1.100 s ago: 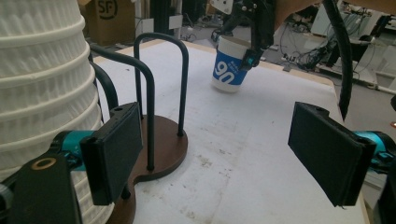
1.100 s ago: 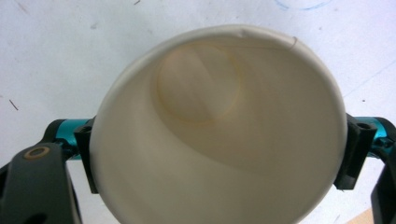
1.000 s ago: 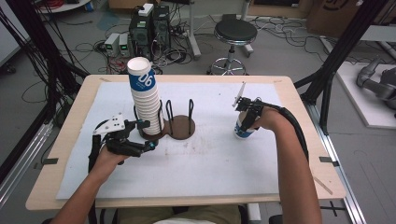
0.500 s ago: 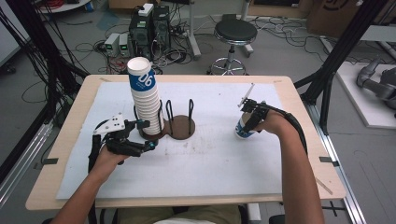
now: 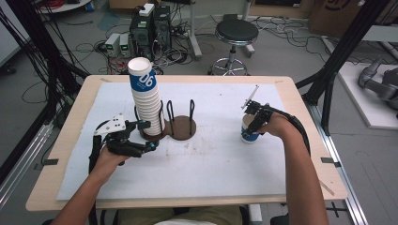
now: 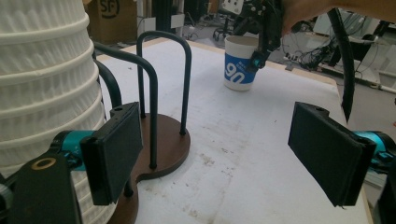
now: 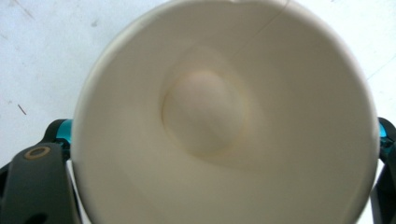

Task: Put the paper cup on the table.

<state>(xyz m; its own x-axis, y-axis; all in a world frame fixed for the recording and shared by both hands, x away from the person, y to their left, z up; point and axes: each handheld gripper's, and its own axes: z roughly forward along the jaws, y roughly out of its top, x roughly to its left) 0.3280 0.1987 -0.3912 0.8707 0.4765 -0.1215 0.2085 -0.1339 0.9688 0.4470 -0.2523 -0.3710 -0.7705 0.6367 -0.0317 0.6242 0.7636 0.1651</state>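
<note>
A tall stack of white paper cups (image 5: pixel 144 101) with a blue "90" label stands in the left bay of a brown rack (image 5: pixel 180 127) with dark wire loops. My left gripper (image 5: pixel 146 136) is open just in front of the stack's base. In the left gripper view the ribbed stack (image 6: pixel 42 93) sits beside the left pad, the rack (image 6: pixel 163 144) lies ahead, and nothing is between the jaws (image 6: pixel 219 154). A single paper cup (image 5: pixel 248 133) stands upright at the right of the table. My right gripper (image 5: pixel 256 123) is shut on it from above. The cup's empty inside (image 7: pixel 210 116) faces the right gripper view.
A white sheet (image 5: pixel 211 164) covers the wooden table (image 5: pixel 300 101). The rack's right bay holds no cups. Behind the table on the floor are a black stool (image 5: pixel 236 33), computer boxes (image 5: pixel 148 28) and cables. Black frame posts (image 5: pixel 338 51) stand at both sides.
My right gripper and its cup have shifted slightly right and nearer, and the hand has tilted over the cup. The left gripper has stayed in place.
</note>
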